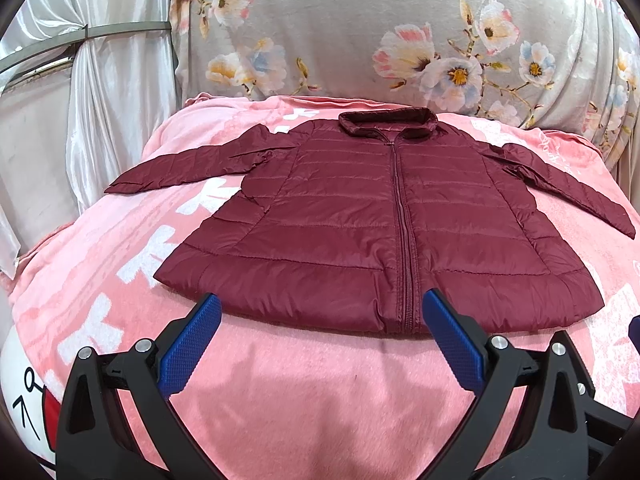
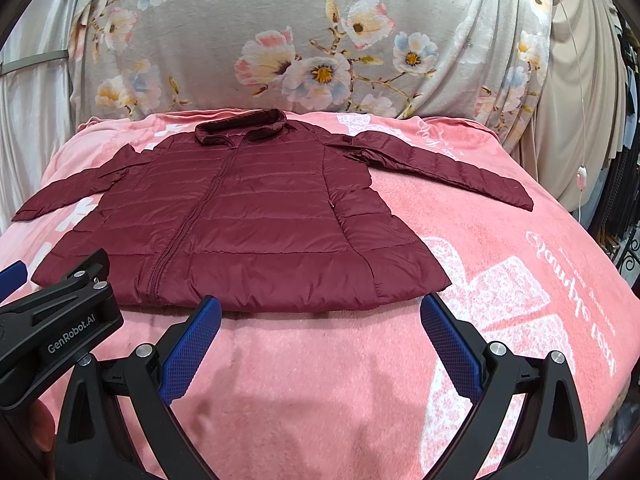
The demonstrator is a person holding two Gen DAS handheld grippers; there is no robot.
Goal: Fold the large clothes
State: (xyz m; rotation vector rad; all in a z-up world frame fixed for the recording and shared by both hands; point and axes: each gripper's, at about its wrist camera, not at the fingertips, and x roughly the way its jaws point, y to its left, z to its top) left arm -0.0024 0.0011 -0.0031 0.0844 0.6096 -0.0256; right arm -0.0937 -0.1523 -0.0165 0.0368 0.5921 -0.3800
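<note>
Right wrist view alone shows left gripper (image 2: 10,276), beside jacket (image 2: 240,216)

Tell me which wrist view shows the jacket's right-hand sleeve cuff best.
The right wrist view: the sleeve lies fully in frame, cuff well inside the picture. In the left wrist view the same sleeve runs to the distorted frame edge, its cuff squeezed there.

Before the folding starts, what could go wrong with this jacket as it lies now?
The maroon puffer jacket looks smooth and shiny, so a fold may slide open again. Its right sleeve looks creased near the shoulder and might fold unevenly. Both the left gripper and the right gripper are open before the hem; a shallow pinch may catch only the top layer.
</note>
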